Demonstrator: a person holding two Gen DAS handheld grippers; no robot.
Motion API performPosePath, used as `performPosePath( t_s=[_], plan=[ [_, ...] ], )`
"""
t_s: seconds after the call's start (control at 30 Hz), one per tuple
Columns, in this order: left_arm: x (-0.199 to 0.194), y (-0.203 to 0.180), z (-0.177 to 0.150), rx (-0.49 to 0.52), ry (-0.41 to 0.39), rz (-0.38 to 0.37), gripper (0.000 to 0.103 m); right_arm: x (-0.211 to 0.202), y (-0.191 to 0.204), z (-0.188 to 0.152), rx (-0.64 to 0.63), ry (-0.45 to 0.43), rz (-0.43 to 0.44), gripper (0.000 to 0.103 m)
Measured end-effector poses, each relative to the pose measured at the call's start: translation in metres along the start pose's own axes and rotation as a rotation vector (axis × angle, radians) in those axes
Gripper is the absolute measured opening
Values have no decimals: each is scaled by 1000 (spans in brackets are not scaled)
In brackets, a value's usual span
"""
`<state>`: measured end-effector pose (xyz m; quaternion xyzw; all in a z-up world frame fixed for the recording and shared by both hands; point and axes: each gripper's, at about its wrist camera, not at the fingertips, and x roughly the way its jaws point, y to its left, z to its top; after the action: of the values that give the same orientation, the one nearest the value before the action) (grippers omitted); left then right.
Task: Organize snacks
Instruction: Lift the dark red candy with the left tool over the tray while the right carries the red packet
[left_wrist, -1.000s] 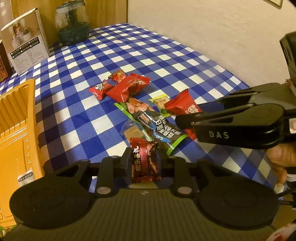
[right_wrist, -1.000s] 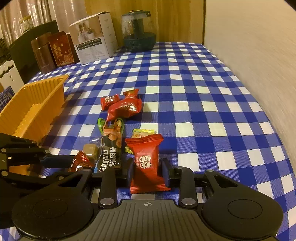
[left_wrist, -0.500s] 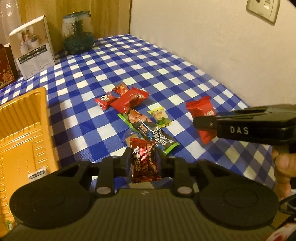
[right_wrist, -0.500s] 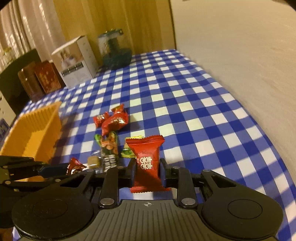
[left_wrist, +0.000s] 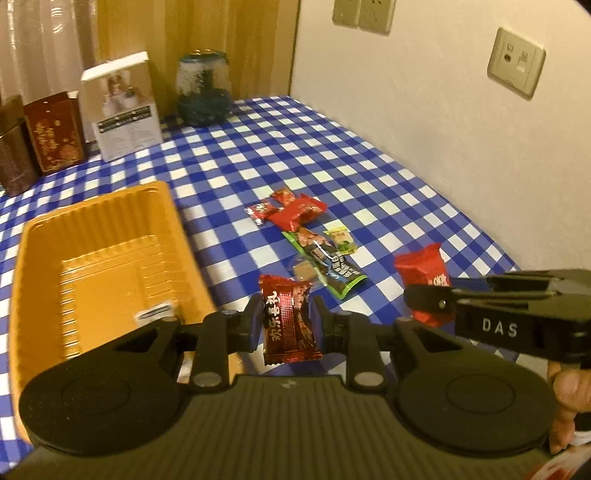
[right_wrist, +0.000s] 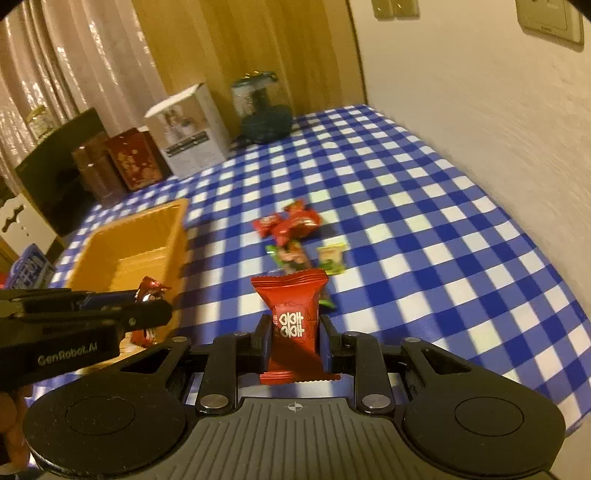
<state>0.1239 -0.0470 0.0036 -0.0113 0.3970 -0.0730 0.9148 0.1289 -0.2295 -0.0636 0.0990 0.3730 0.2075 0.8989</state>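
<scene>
My left gripper (left_wrist: 287, 321) is shut on a dark red candy (left_wrist: 288, 325) and holds it above the table, beside the near right corner of the orange tray (left_wrist: 92, 266). My right gripper (right_wrist: 292, 341) is shut on a bright red snack packet (right_wrist: 293, 325), also lifted. Each gripper shows in the other's view: the right one (left_wrist: 424, 302) and the left one (right_wrist: 155, 310). On the checked cloth lie red candies (left_wrist: 291, 210), a green-edged dark packet (left_wrist: 325, 262), a small yellow-green packet (left_wrist: 341, 242) and a clear-wrapped brown sweet (left_wrist: 304, 272).
At the table's far end stand a white box (left_wrist: 123, 110), dark red tins (left_wrist: 55, 136) and a glass jar on a teal base (left_wrist: 203, 90). A wall (left_wrist: 443, 129) with sockets runs along the right edge of the table. The tray holds a small white label (left_wrist: 153, 312).
Both grippers have risen from the table with their snacks and pulled back. The left one has swung towards the orange tray, which now fills more of its view.
</scene>
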Motion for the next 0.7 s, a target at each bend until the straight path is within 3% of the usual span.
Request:
performPosePath(
  t_s=[0.37, 0.7],
  plan=[
    [-50, 43, -20, -49, -7, 69, 24, -17, 68, -7, -77, -2, 74, 26],
    [-70, 97, -37, -115, 7, 152, 24, 7, 127, -7, -167, 25, 143, 26]
  ],
)
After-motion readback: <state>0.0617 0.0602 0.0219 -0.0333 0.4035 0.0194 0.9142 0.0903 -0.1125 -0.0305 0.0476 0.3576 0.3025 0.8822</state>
